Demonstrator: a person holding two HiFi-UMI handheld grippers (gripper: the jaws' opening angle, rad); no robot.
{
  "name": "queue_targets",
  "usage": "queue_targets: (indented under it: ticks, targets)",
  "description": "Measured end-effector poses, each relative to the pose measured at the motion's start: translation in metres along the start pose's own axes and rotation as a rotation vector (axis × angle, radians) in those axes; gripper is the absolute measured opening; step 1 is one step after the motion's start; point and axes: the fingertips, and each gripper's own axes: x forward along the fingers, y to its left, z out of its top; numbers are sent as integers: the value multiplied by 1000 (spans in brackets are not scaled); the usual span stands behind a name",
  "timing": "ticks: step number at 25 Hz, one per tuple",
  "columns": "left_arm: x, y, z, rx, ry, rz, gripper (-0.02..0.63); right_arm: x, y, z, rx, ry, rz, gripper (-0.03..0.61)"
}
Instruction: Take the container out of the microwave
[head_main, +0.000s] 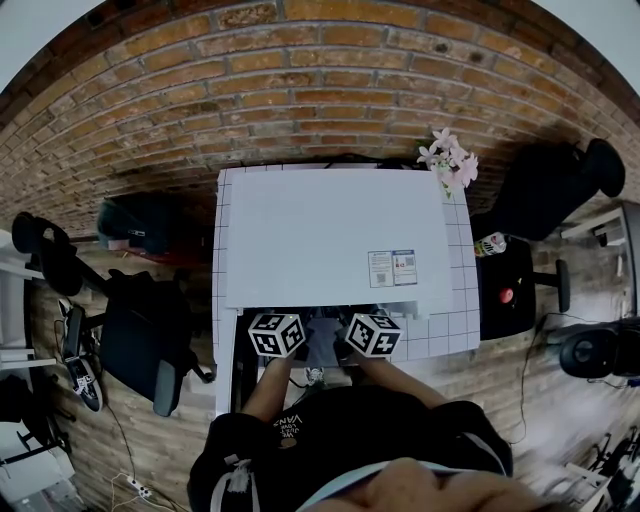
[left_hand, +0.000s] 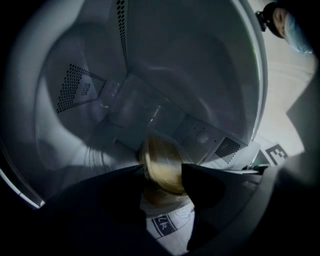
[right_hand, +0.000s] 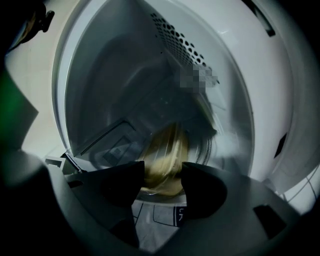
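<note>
— Where was the container (left_hand: 162, 159) at that moment?
— Inside the microwave (head_main: 330, 235), low in the grey cavity. It showed as a pale yellowish blur, so I couldn't make out its form or what it held.
— And the microwave itself?
— A white box on the table (head_main: 462, 325), which had a white gridded cover. Pink flowers (head_main: 448, 158) stood at the table's far right corner, just beside the microwave.
— What about the left gripper (left_hand: 161, 175)?
— It was at the microwave's front opening, pointing in. Its two dark jaws stood apart, and the container appeared in the gap between them, beyond their tips and not clamped.
— The right gripper (right_hand: 163, 175)?
— Much the same: jaws apart, with the yellowish container framed between them and farther in. A strip of the table cover showed beneath the jaws of both.
— Were the two close together?
— In the head view, yes. Their marker cubes (head_main: 277, 335) sat side by side at the microwave's front edge, near each other but not touching, with the person's forearms (head_main: 268, 385) behind them.
</note>
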Motion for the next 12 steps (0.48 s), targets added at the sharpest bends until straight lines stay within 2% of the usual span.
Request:
queue_targets:
  ticks: [12]
  targets:
    - [-17, -8, 6, 8, -34, 3, 235, -10, 14, 1, -37, -5, 34, 225]
